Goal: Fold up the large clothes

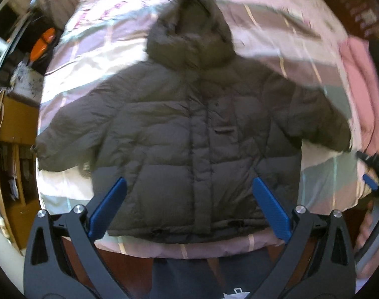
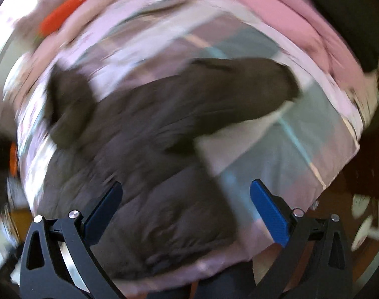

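While the bed (image 1: pixel 276 25) fills most of both views, its cover is seen as a patchwork of pink, white, lilac and pale green. A pink blanket (image 1: pixel 358 74) is bunched along the bed's right side. Spread flat on the cover, front up, lies a large dark grey padded jacket (image 1: pixel 179 134); its hood (image 1: pixel 189 35) is pointed away from the person, both sleeves are stretched out to the sides, and its hem lies just inside the near edge of the bed. A small chest pocket (image 1: pixel 224 130) is visible beside the closed front strip.

The left gripper (image 1: pixel 189 206) is held above the jacket's lower part, its blue-padded jaws spread wide with nothing between them. The right gripper (image 2: pixel 185 209) is likewise spread wide and empty, above the jacket's right lower corner; that view is heavily blurred. The jacket's right sleeve (image 2: pixel 251 92) is seen extended across the cover. An orange object (image 1: pixel 42 43) is visible beyond the bed on the left; what it is cannot be told.
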The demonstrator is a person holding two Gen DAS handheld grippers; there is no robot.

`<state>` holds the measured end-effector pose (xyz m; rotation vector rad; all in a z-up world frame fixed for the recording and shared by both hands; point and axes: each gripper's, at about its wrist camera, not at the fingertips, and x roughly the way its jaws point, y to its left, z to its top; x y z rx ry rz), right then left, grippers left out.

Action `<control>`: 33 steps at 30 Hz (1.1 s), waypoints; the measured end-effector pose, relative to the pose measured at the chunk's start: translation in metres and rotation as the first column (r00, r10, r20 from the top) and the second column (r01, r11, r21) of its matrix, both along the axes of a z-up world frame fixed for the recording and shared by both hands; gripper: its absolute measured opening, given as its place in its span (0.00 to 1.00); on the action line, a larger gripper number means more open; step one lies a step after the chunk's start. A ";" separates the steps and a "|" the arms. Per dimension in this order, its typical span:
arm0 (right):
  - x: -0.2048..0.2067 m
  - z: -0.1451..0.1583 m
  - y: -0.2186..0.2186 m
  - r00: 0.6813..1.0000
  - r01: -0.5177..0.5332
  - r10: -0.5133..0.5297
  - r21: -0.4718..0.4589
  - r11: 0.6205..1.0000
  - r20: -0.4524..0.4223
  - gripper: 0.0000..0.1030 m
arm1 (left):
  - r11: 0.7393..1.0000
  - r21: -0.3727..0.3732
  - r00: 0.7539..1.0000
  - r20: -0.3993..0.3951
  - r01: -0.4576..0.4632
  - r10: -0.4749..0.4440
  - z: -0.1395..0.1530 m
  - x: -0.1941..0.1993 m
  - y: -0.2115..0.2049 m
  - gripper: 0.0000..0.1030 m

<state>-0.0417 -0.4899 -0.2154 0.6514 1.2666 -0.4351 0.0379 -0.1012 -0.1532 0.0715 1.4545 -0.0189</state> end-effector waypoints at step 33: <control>0.073 0.076 0.144 0.578 -0.809 0.607 0.289 0.511 0.546 0.58 | 0.949 0.148 0.951 -0.094 -0.280 0.295 -0.077 0.049 0.048 0.98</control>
